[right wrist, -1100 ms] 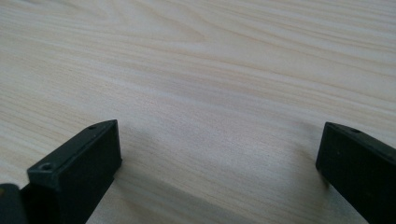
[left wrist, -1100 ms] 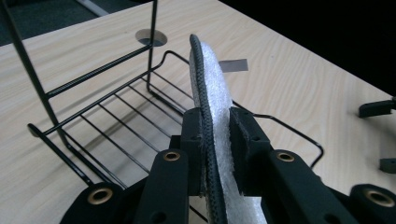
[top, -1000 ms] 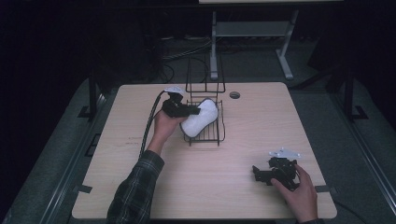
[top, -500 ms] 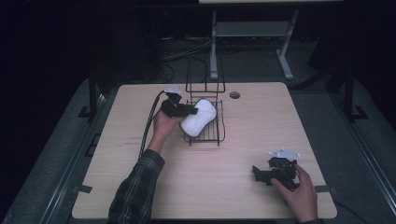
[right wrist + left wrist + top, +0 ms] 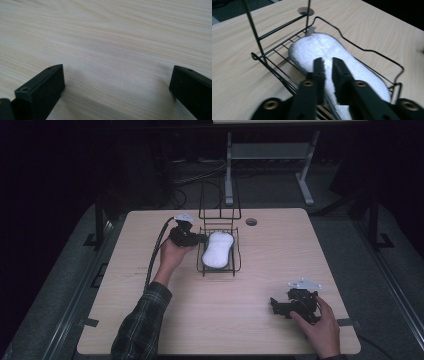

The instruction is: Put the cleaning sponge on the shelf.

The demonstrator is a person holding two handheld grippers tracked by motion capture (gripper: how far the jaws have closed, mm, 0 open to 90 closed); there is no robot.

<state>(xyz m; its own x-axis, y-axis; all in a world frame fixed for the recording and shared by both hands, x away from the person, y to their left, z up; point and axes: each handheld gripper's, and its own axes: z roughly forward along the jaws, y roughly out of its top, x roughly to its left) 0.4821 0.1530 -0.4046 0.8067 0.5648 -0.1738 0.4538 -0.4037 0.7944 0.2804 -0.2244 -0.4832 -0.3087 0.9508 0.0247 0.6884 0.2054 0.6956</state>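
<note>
A white fluffy pad lies flat in a black wire rack at the table's middle back. My left gripper reaches in from the rack's left side. In the left gripper view the pad stretches away along the rack's tray, and my left gripper has its jaws drawn close on the pad's near edge, white fluff pinched between them. Those jaws have just been closing. My right gripper rests on the table near the front right, held by a hand. Its jaws stand wide apart over bare wood.
The rack has a tall upright wire frame at its back. A round grommet hole sits in the tabletop right of the rack. A cable trails from the left gripper toward the table's left. Beyond the table stands a metal stand.
The white pad, tilted up at the rack's left side before, now lies flat in the tray. The left hand shifted slightly. The right hand has not moved.
</note>
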